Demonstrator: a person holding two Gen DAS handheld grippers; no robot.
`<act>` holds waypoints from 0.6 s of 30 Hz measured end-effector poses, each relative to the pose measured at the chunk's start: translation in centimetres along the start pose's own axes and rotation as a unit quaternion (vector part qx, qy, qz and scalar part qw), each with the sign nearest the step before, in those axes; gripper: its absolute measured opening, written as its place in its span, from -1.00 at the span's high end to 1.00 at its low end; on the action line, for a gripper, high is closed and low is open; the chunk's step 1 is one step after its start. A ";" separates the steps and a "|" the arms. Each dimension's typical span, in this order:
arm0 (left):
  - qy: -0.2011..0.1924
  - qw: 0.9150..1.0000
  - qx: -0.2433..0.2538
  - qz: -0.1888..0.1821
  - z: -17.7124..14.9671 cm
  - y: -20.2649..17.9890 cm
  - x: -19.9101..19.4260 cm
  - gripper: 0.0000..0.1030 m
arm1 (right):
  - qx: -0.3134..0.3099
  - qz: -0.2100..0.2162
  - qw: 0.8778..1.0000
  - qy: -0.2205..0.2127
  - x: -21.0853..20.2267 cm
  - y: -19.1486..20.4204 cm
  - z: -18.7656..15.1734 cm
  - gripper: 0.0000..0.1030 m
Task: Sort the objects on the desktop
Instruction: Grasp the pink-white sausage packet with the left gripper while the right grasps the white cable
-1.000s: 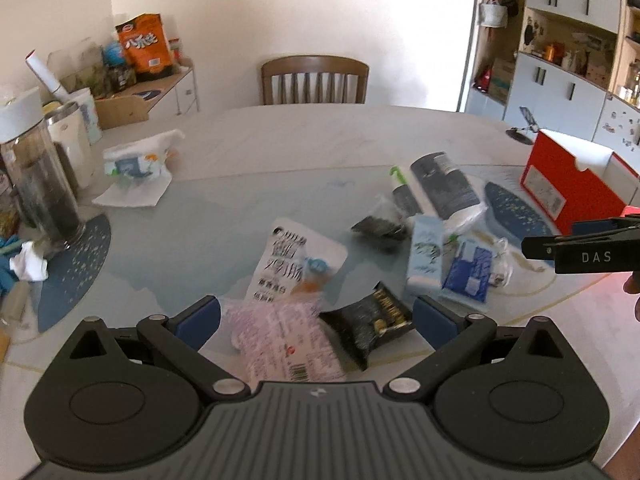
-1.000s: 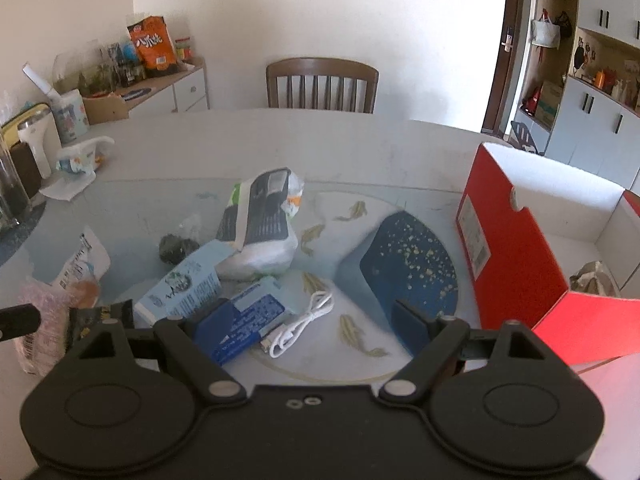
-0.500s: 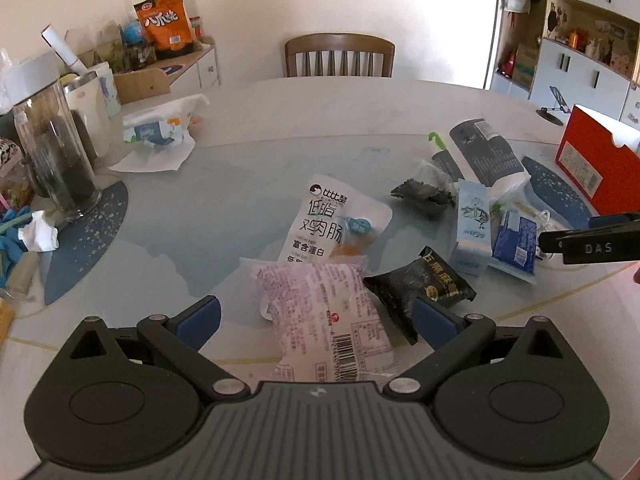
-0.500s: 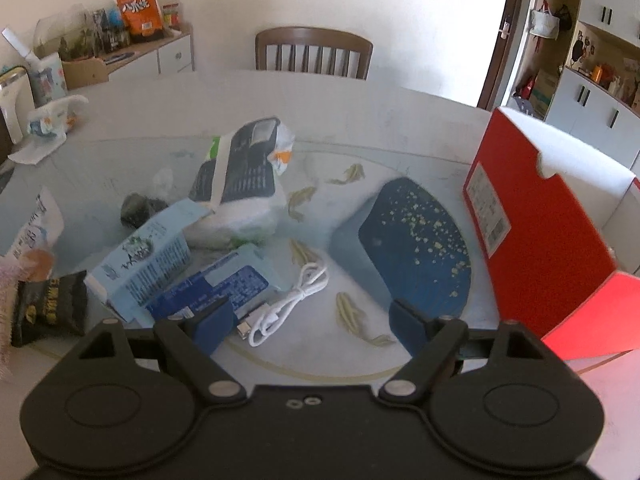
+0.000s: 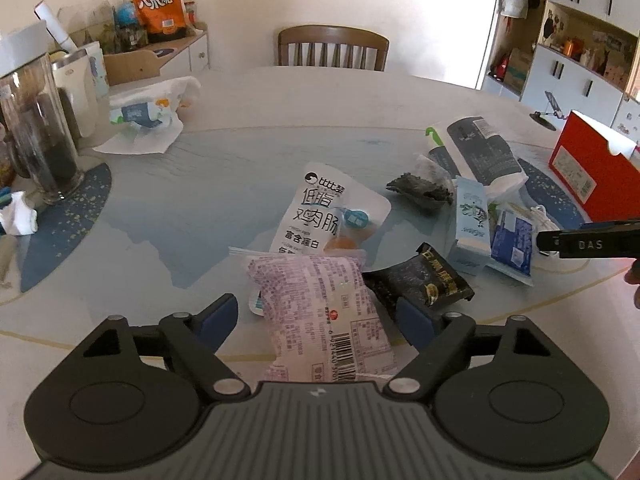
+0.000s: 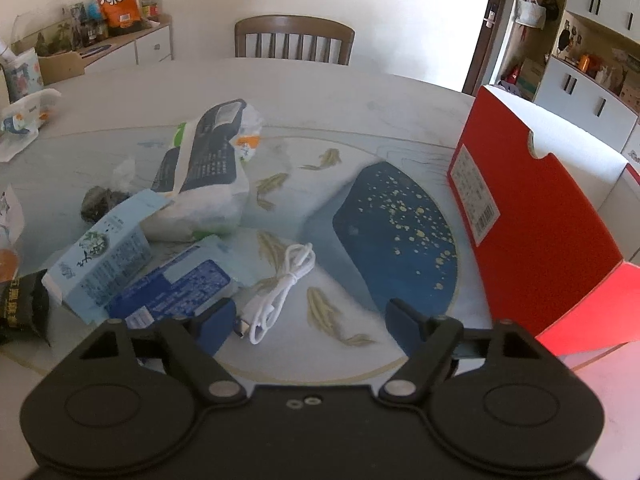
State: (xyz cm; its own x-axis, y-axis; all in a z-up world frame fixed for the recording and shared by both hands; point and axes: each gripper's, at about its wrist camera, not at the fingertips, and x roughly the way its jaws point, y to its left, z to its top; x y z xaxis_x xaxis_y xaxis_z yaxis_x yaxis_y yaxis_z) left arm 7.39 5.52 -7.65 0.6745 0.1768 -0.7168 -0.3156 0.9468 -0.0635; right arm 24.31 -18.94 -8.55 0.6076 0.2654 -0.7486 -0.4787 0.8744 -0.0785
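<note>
My left gripper is open, its fingers on either side of a pink snack packet that lies on the glass table. A white sausage pouch and a black snack packet lie just beyond. My right gripper is open and empty, low over the table, with a coiled white cable between its fingers. A dark blue packet, a light blue box and a white-and-navy bag lie to its left. A red box stands open at the right.
A dark blue placemat lies beside the red box. A glass jar, a kettle and a tissue pack stand at the table's left. A wooden chair is at the far side.
Both grippers have pulled back towards the table's near edge and tilted down a little. The pink packet now sits further in between the left fingers. Nothing was grasped.
</note>
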 end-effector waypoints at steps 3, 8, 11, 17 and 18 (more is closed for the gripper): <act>0.002 1.000 -0.004 -0.012 0.0 0.1 0.2 -0.54 | -0.002 0.003 1.000 0.003 0.3 0.2 0.3 -0.31; 0.012 1.000 -0.007 -0.021 -0.1 0.2 0.6 -0.27 | 0.004 0.010 1.000 0.005 0.8 0.3 0.5 -0.25; 0.014 1.000 -0.010 -0.022 -0.1 0.3 0.8 -0.22 | 0.011 0.015 1.000 0.004 0.9 0.2 0.6 -0.17; 0.016 0.999 -0.013 -0.028 -0.1 0.4 1.0 -0.12 | 0.027 0.038 0.999 0.004 1.0 0.0 0.7 0.04; 0.016 0.999 -0.013 -0.029 -0.1 0.4 1.0 -0.11 | 0.027 0.038 0.999 0.004 1.0 0.0 0.7 0.05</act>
State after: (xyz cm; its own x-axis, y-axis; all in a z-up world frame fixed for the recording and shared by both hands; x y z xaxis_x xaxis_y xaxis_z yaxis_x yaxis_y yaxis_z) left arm 7.89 6.03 -8.43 0.6709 0.1134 -0.7328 -0.2949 0.9475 -0.1233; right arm 25.35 -18.39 -8.78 0.5655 0.3297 -0.7559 -0.4893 0.8720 0.0143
